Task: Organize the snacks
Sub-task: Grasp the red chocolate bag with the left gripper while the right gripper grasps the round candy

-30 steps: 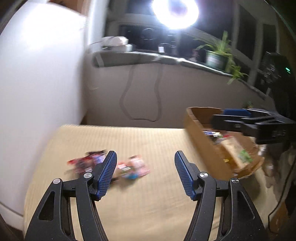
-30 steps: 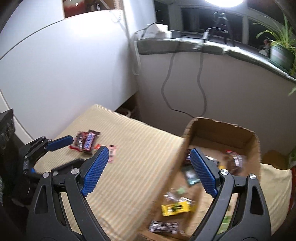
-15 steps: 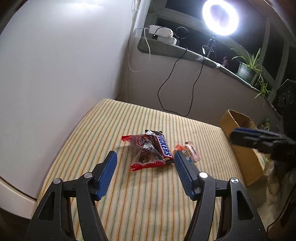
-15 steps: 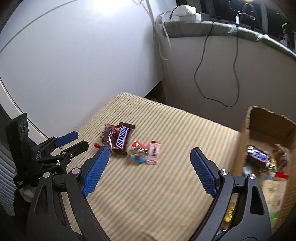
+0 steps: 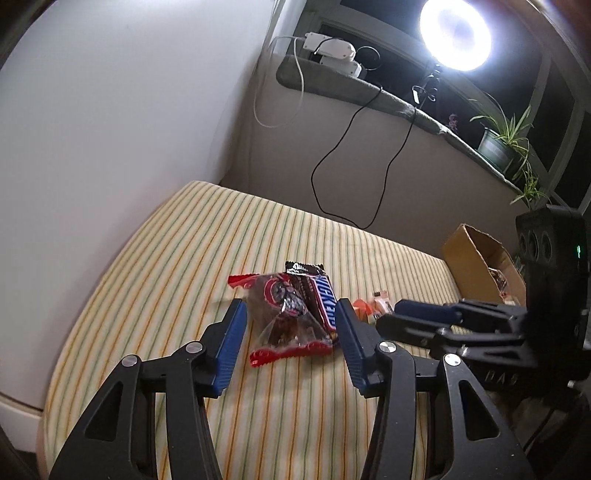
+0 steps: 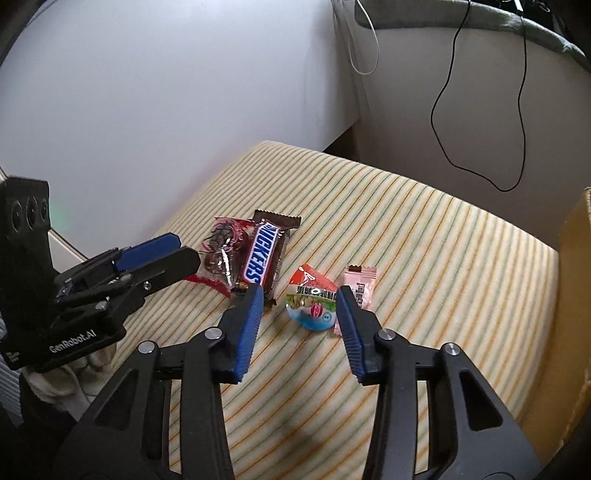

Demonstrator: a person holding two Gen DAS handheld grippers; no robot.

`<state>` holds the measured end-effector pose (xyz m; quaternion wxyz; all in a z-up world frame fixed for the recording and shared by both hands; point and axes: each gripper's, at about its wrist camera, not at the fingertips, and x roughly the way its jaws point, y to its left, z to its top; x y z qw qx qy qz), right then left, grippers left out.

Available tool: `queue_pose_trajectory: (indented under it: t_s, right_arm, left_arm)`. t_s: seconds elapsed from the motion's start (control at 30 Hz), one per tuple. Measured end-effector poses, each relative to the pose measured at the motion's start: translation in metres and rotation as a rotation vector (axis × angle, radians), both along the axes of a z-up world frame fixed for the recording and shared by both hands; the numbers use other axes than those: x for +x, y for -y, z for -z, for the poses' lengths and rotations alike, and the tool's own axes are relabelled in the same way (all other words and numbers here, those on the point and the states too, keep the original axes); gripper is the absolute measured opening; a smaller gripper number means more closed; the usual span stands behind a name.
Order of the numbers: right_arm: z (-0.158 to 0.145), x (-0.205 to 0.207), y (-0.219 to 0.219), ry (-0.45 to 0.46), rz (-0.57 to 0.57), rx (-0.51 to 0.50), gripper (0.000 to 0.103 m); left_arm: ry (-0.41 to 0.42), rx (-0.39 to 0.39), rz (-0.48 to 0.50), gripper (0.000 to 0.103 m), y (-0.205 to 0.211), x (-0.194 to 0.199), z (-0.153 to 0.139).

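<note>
left gripper (image 5: 288, 325) points down at the striped cushion (image 5: 177, 258), jaws partway apart and just been closing in. between its blue pads sit the clear red-edged candy bag (image 5: 284, 314) and the snickers bar (image 5: 325, 302), bar lying against the bag's right side. the right pad looks level w/ the bar's end, left pad has a gap to the bag; no squeeze visible, so not clamped.

right gripper (image 6: 299, 306) also tilts down, jaws partway apart and just been closing too. the round green/red/blue snack pouch (image 6: 312, 299) lies between its pads, flat on the cushion. right pad overlaps the pouch edge in view, can't tell if it touches; left pad stands clear. pouch not lifted or pinched.

just right of the pouch, touching it, a pink sachet (image 6: 360, 291). left of the pouch, near but apart, the snickers bar & candy bag, w/ the left gripper's tips at them from the left side.

further out: cardboard box (image 5: 476, 258) at the cushion's right end, some wrappers inside, contents hard to make out. behind: white wall, grey ledge w/ white adapters (image 5: 334, 55), black cable (image 5: 354, 155) hanging down, ring light (image 5: 456, 35), potted plant (image 5: 502, 144).
</note>
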<state>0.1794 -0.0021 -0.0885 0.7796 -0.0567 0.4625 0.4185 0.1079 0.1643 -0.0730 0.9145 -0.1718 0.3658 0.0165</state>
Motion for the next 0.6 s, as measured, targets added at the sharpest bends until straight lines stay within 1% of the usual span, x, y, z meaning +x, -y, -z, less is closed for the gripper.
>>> queue_pose_trajectory:
  t_s: [0.27,0.4,0.5,0.53,0.57,0.6]
  right_arm:
    - [0.021,-0.001,-0.015,0.042,-0.033,-0.058,0.042]
    - [0.028,0.002,-0.017,0.044,-0.032,-0.063,0.042]
    - [0.031,0.000,-0.025,0.067,-0.040,-0.079,0.041]
    - [0.030,0.000,-0.027,0.081,-0.037,-0.090,0.038]
    - [0.030,-0.001,-0.028,0.089,-0.033,-0.097,0.032]
    - [0.030,-0.001,-0.028,0.089,-0.031,-0.095,0.031]
  left_arm:
    - [-0.047,-0.009,0.002,0.048,-0.002,0.015,0.013]
    - [-0.075,-0.011,0.010,0.048,-0.001,0.018,0.022]
    - [-0.075,-0.019,0.010,0.044,-0.003,0.016,0.022]
    - [-0.075,-0.017,0.008,0.041,-0.003,0.016,0.022]
    - [-0.076,-0.013,0.007,0.040,-0.003,0.016,0.021]
    - [-0.075,-0.009,0.008,0.040,-0.002,0.015,0.021]
